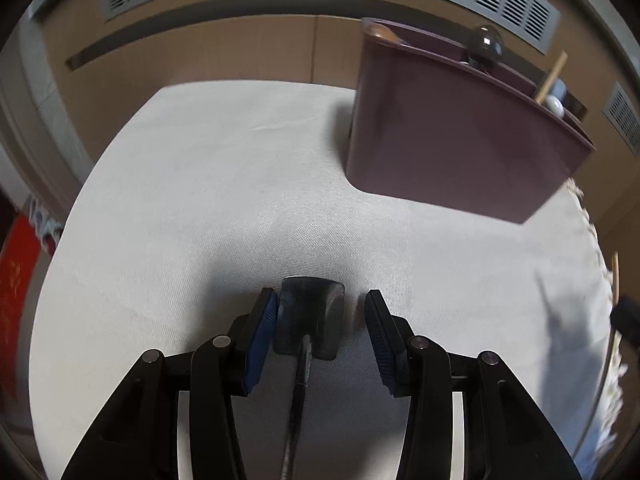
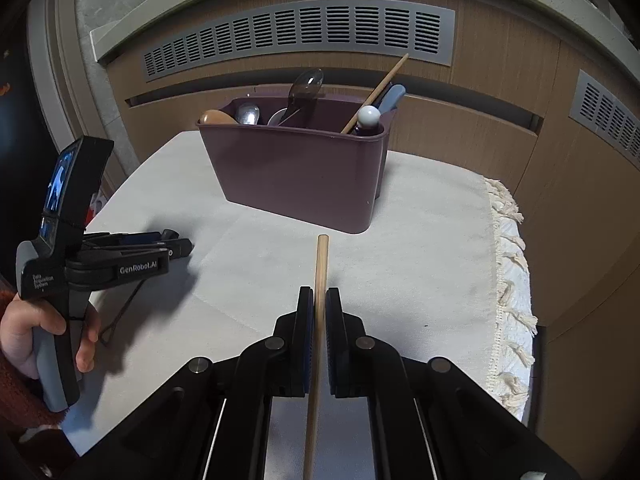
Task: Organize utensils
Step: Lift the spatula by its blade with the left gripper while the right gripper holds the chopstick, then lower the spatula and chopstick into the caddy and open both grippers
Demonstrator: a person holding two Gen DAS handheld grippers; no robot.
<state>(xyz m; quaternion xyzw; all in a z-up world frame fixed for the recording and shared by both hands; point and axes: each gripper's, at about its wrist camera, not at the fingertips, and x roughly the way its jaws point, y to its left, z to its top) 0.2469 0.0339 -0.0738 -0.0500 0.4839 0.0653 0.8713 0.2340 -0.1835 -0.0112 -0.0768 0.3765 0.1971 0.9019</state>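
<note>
A maroon utensil caddy (image 2: 304,172) stands at the back of the table and holds spoons, a ladle and a wooden chopstick; it also shows in the left wrist view (image 1: 452,136). My right gripper (image 2: 319,300) is shut on a wooden chopstick (image 2: 321,264) that points toward the caddy, above the cloth. My left gripper (image 1: 322,312) is open, low over the cloth, with a dark spatula (image 1: 310,316) lying between its fingers, its head against the left pad. The left gripper also shows in the right wrist view (image 2: 176,246).
A white cloth (image 2: 420,264) covers the table, with a fringed edge (image 2: 512,280) on the right. Wooden panels with grey vents (image 2: 296,36) stand behind. A person's hand (image 2: 24,340) holds the left gripper's handle.
</note>
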